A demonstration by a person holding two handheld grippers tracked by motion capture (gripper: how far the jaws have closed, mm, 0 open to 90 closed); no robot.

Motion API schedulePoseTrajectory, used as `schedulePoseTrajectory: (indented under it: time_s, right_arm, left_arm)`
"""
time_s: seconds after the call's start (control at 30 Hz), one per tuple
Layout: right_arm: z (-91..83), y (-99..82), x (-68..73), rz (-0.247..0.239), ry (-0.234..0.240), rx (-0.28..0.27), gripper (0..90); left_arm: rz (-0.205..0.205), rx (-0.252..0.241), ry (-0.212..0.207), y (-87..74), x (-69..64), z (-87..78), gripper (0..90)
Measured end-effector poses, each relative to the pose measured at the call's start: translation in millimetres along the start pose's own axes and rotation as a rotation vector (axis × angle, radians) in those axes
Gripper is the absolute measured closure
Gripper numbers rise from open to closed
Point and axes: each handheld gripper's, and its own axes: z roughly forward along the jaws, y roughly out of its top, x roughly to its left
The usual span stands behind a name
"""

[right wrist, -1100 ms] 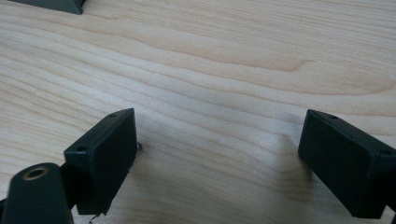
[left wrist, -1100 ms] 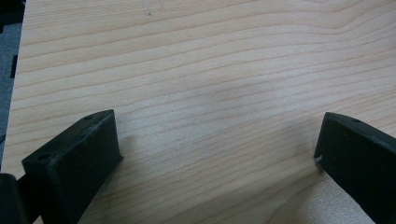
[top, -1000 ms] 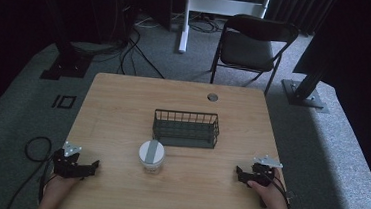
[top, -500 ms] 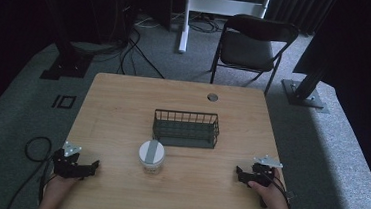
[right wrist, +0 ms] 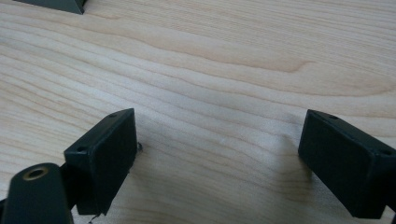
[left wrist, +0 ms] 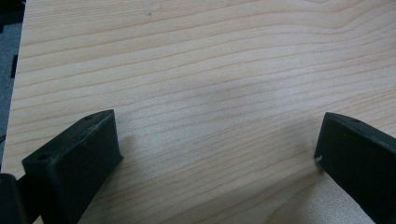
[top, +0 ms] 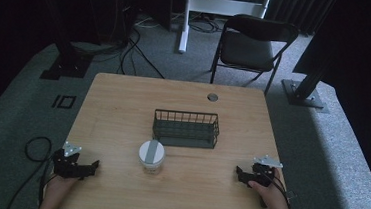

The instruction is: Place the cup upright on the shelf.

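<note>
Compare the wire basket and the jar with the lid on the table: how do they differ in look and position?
The wire basket is dark, rectangular and open-topped, while the jar is round, pale and closed by a grey lid. The basket sits near the middle of the table; the jar stands closer to the person, left of the basket's centre. Both stand upright, untouched, apart from each other.

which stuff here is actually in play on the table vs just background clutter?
Likely in play, going by the layout:
- jar with a grey lid, upright on the table
- wire basket, apart from the jar
- left gripper and right gripper, both open on bare wood

Background:
- folding chair
- floor cables
- round hole cap in the tabletop
</note>
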Motion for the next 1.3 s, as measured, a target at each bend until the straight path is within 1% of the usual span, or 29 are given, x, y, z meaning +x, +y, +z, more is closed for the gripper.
schedulePoseTrajectory:
  time_s: [0.17,0.3,0.63,0.7,0.73,0.77,0.8,0.9,0.93,1.03,1.1,1.13,1.17,1.2,1.27,1.3]
  right_arm:
    - [0.0,0.0,0.0,-0.001,0.0,0.0,11.3]
    - [0.0,0.0,0.0,0.0,0.0,0.0,11.4]
    - [-0.1,3.4,6.1,-0.034,-0.003,-0.007,13.0]
    - [-0.3,4.9,8.0,-0.029,0.004,-0.011,13.0]
    - [-1.3,7.0,10.3,-0.035,0.017,-0.025,12.9]
    - [-1.3,7.0,10.3,-0.035,0.017,-0.025,12.9]
    - [-1.7,9.0,12.8,-0.034,0.03,-0.033,12.9]
    - [-1.3,10.7,14.9,-0.037,0.032,-0.032,13.0]
    - [-1.4,12.7,16.6,-0.038,0.042,-0.04,13.0]
    - [-2.1,14.7,18.3,-0.038,0.052,-0.048,13.0]
    - [-2.8,16.7,20.2,-0.046,0.057,-0.052,13.0]
    - [-3.7,18.7,22.7,-0.044,0.073,-0.057,13.0]
    - [-3.7,18.7,22.7,-0.044,0.073,-0.057,13.0]
    - [-4.5,20.6,25.3,-0.053,0.084,-0.066,12.9]
    - [-5.0,21.5,26.6,-0.048,0.092,-0.067,13.0]
    - [-5.4,22.6,28.0,-0.057,0.091,-0.07,13.0]
  left_arm:
    - [-0.011,0.003,0.011,0.0,0.6,-0.2,0.2]
    - [-0.011,0.003,0.011,0.0,0.6,-0.2,0.2]
    - [-0.011,0.003,0.011,0.1,0.7,-0.2,0.2]
    - [-0.011,0.003,0.01,0.0,0.7,-0.2,0.2]
    - [-0.01,0.003,0.01,0.1,0.7,-0.2,0.1]
    - [-0.01,0.003,0.01,0.1,0.7,-0.2,0.1]
    - [-0.011,0.003,0.01,0.1,0.7,-0.2,0.1]
    - [-0.011,0.003,0.01,0.0,0.7,-0.2,0.2]
    - [-0.011,0.003,0.011,0.0,0.7,-0.2,0.1]
    - [-0.011,0.003,0.01,0.0,0.7,-0.2,0.1]
    - [-0.011,0.003,0.01,0.0,0.7,-0.2,0.1]
    - [-0.011,0.003,0.01,0.0,0.7,-0.2,0.1]
    - [-0.011,0.003,0.01,0.0,0.7,-0.2,0.2]
    - [-0.01,0.003,0.01,0.1,0.7,-0.2,0.2]
    - [-0.01,0.003,0.01,0.0,0.7,-0.2,0.1]
    - [-0.011,0.003,0.01,0.0,0.7,-0.2,0.1]
